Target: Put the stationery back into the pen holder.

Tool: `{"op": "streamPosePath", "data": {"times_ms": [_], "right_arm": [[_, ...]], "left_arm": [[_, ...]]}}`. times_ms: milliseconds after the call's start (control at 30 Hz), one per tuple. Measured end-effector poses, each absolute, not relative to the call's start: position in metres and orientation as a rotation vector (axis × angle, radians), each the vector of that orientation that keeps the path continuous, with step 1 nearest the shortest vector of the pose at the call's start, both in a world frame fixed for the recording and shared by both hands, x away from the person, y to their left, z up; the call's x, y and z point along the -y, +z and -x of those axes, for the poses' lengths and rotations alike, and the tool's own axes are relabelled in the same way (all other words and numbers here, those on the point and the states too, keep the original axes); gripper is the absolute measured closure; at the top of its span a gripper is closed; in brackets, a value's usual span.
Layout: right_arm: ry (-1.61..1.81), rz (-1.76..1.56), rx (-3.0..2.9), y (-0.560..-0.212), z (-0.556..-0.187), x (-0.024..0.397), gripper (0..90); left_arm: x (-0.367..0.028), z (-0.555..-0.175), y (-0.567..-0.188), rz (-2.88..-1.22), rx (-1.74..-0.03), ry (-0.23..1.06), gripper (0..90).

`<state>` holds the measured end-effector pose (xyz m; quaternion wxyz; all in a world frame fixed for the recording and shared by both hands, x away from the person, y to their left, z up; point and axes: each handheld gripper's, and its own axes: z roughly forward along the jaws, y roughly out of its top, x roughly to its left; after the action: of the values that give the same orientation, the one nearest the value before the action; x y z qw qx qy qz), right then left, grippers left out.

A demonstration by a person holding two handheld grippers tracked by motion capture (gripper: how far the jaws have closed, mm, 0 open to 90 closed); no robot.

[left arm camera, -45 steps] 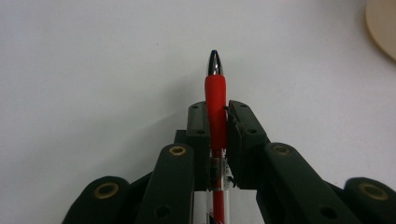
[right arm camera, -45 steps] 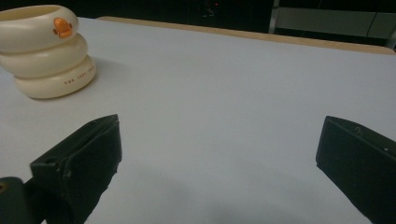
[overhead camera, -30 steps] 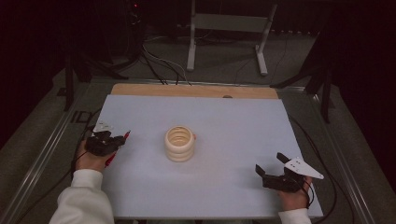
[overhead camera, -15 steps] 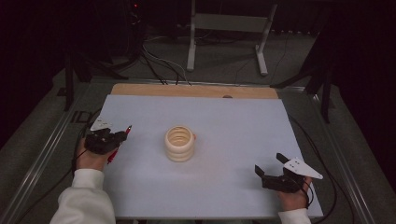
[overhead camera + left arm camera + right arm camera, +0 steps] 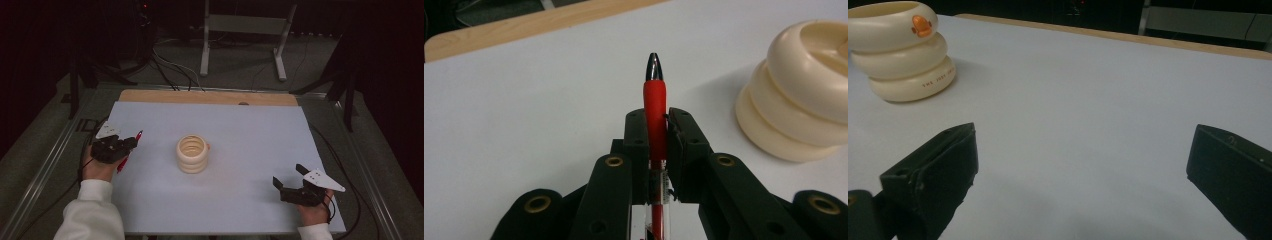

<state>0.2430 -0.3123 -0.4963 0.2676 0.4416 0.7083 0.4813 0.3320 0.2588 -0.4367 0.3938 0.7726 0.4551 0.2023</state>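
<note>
Holding a red pen with a silver tip point(image 5: 655, 107) between the closed jaws of the left gripper point(image 5: 131, 143), at the left side of the pale blue table top point(image 5: 260, 140). Pointing the tip away from the hand, toward the far right, with the clear barrel of the pen running back under the jaws. Keeping the pen off the surface, it seems, though hard to tell from above. Standing near the middle of the table: a cream holder shaped like three stacked rings, open at the top point(image 5: 192, 153), with a small orange mark point(image 5: 921, 25) on its upper ring, well apart from both grippers. Resting the right gripper point(image 5: 289, 176) at the near right corner, jaws spread wide and holding nothing.

Judging the step in hand: carrying the gripped pen toward the ringed holder. Calling next for moving the pen right, over the opening, turning it upright, then lowering and releasing. Risking a knock against the light rim, so going slowly.
</note>
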Motion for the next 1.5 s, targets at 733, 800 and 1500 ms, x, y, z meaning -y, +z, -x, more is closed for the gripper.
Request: {"op": "streamPosePath", "data": {"times_ms": [733,800,1500], "right_arm": [[1.297,-1.199,-1.913,-0.497,-0.244,0.313,0.5],[1.297,-1.198,-1.914,-0.497,-0.244,0.313,0.5],[1.299,-1.198,-1.915,-0.497,-0.244,0.314,0.5]], "left_arm": [[-0.249,-0.332,-0.415,-1.867,-1.106,0.578,80.8],[-0.247,-0.332,-0.413,-1.858,-1.098,0.581,80.8],[-0.233,-0.336,-0.403,-1.804,-1.059,0.604,80.8]]}}
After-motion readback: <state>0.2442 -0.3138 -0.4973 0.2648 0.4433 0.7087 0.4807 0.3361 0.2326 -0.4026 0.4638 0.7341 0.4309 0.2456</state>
